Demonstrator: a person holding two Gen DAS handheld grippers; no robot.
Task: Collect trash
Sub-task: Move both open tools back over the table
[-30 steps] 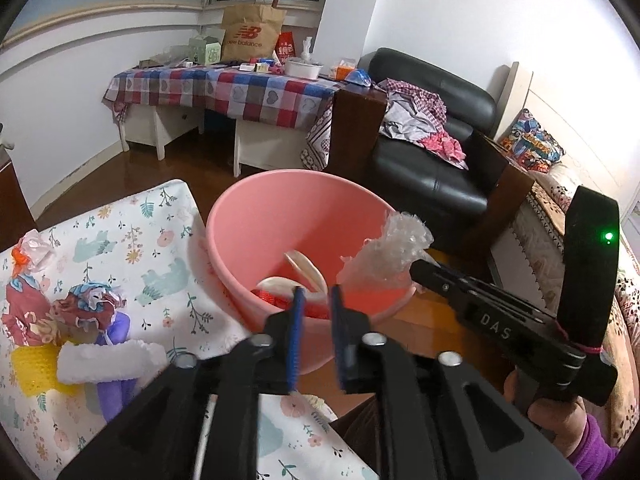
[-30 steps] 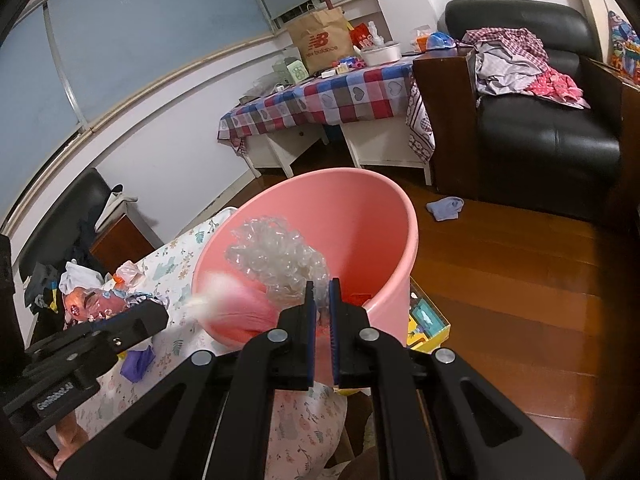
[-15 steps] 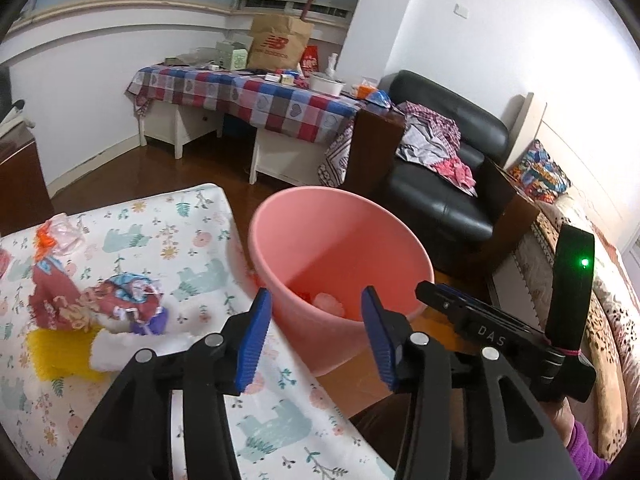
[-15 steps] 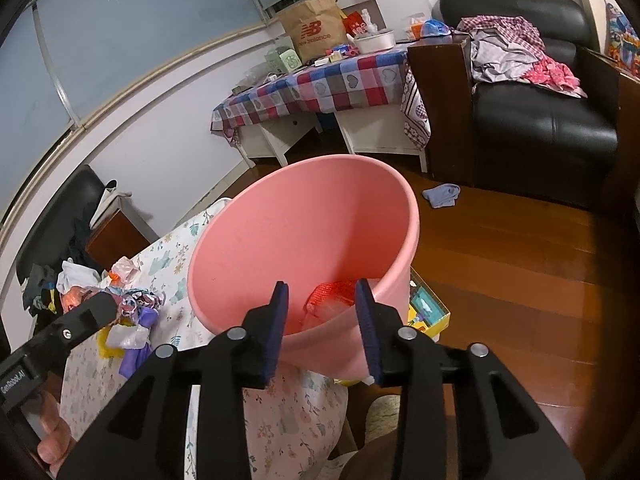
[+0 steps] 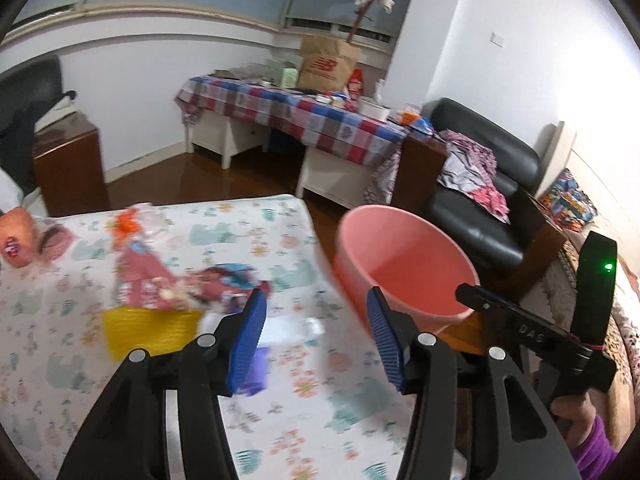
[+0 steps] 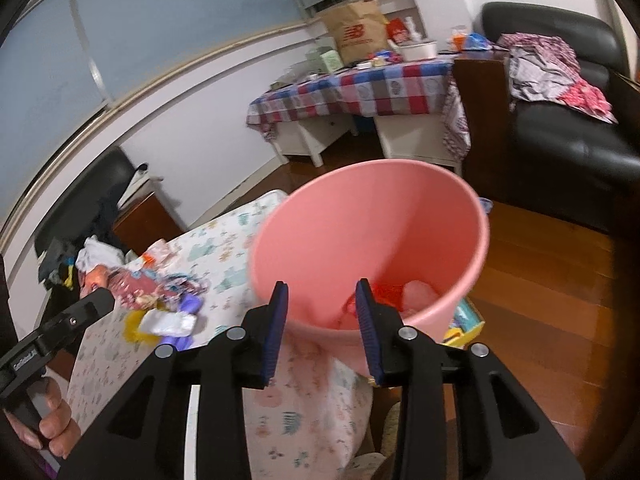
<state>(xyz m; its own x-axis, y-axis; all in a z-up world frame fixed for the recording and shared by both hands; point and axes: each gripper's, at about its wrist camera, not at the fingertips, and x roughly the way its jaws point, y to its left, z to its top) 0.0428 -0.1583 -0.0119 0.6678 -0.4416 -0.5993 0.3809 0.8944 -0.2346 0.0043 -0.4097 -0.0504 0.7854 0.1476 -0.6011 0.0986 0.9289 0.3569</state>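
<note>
A pink bucket (image 5: pixel 404 264) stands off the right edge of the patterned table (image 5: pixel 280 400); in the right wrist view the pink bucket (image 6: pixel 372 224) holds red and pale trash (image 6: pixel 394 296). My left gripper (image 5: pixel 316 340) is open and empty above the table, with a pile of wrappers (image 5: pixel 160 280), a yellow piece (image 5: pixel 148 326) and a white packet (image 5: pixel 288 326) ahead of it. My right gripper (image 6: pixel 320 324) is open and empty at the bucket's near rim. The wrapper pile (image 6: pixel 160 296) shows left of the bucket there.
A checkered-cloth table (image 5: pixel 296 116) with a brown paper bag (image 5: pixel 328 62) stands at the back. A black sofa (image 5: pixel 480 184) with clothes is right of it. A wooden cabinet (image 5: pixel 68 168) is at left. A box (image 6: pixel 466 320) lies on the wood floor by the bucket.
Both grippers opened; the bubble wrap and the other piece dropped into the bucket. The left gripper has swung left, away from the bucket and over the table's trash pile.
</note>
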